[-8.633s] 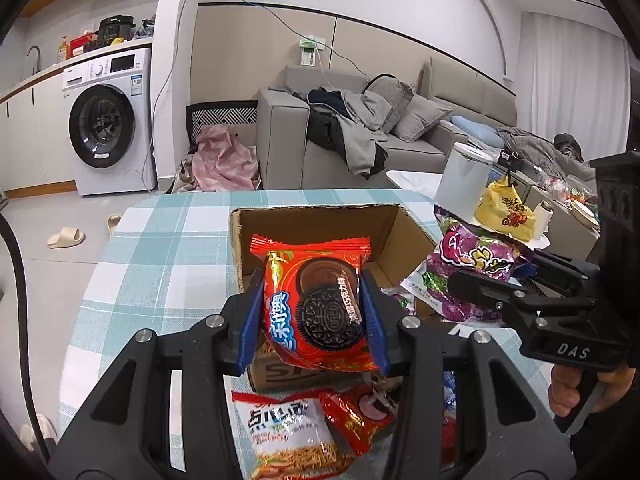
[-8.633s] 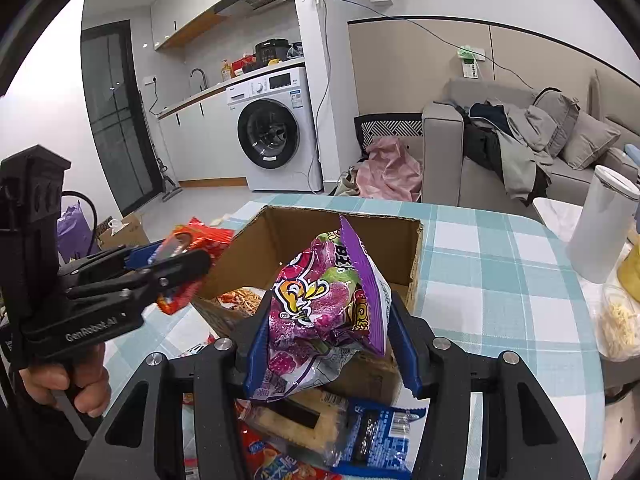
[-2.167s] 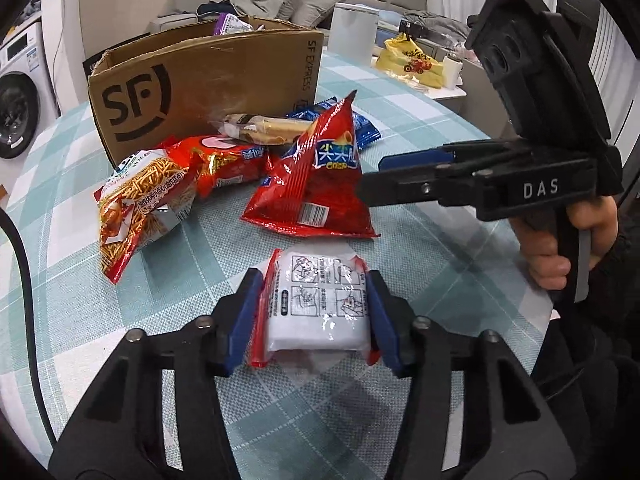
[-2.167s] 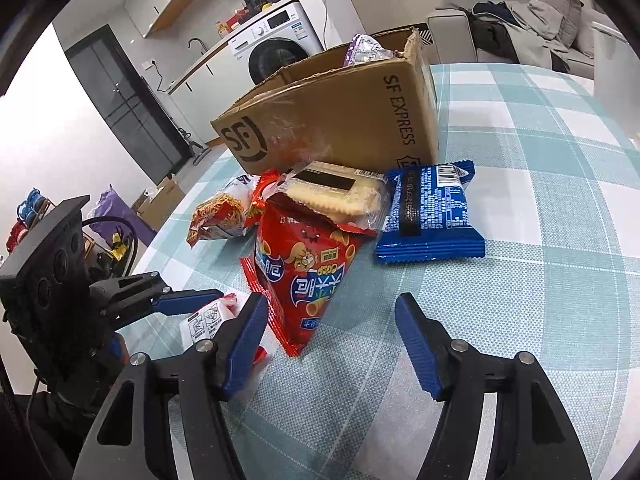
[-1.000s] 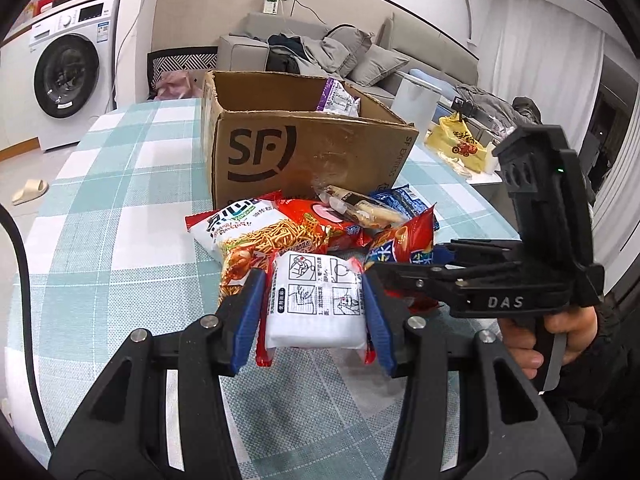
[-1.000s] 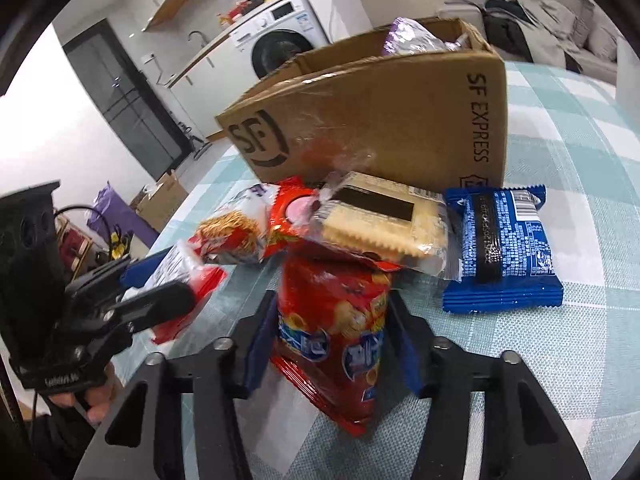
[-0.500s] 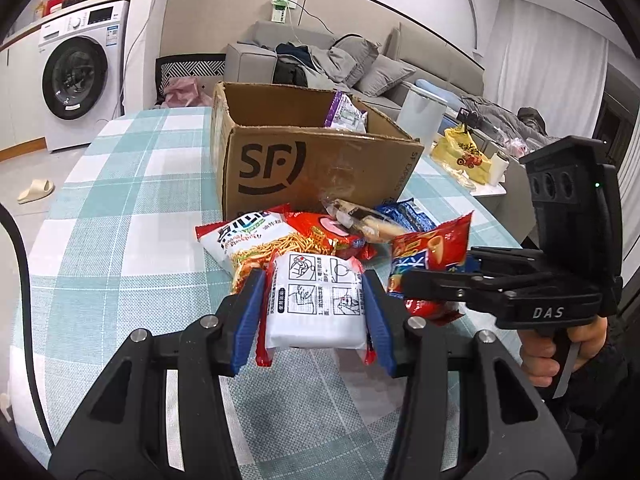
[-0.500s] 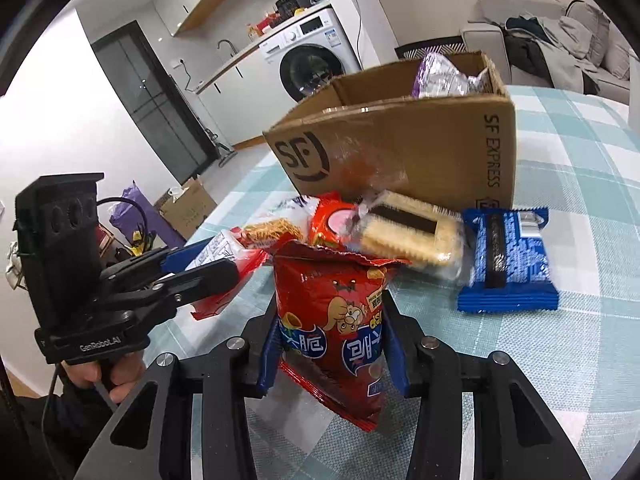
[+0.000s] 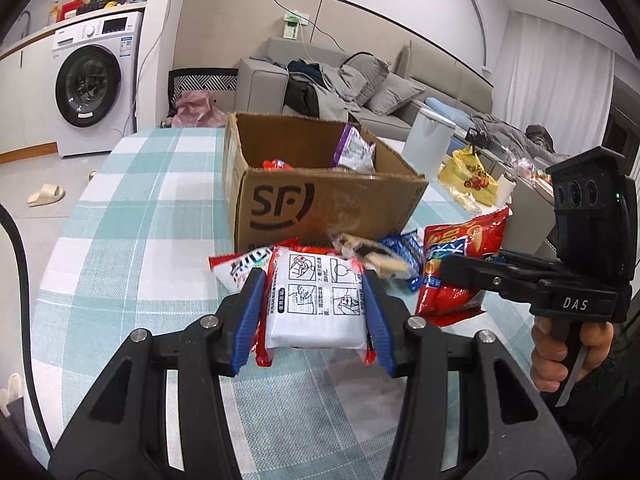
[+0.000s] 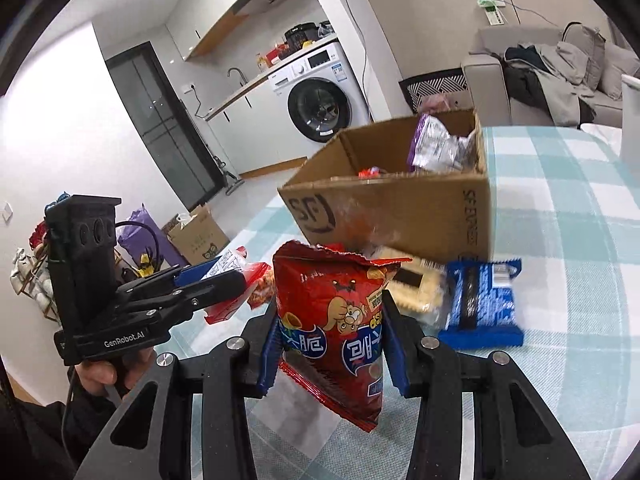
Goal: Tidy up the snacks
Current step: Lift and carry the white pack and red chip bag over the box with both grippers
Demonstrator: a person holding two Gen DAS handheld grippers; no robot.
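Box: I use the cardboard box [image 9: 320, 200] as my landmark. It stands open on the checked table [image 9: 132, 240].
Done so far: I see a purple bag [image 9: 354, 150] and a bit of a red packet [image 9: 276, 165] already inside the box.
Left to do: just in front of the box lie a noodle bag [image 9: 240, 266], a cracker pack [image 10: 416, 284] and a blue cookie pack [image 10: 482, 304]. I judge the job is partly done, with these and my two held snacks to go.
Left claw: my left gripper [image 9: 314, 306] squeezes a white packet [image 9: 318, 300] with red edges. The packet sits between the blue pads, in front of the box and off the table.
Right claw: my right gripper [image 10: 330, 348] pinches a red chip bag [image 10: 334, 328] low on its sides. The bag stands upright, in front of the box and lower than its rim.
Next, I think: carry both snacks up over the box and let go.
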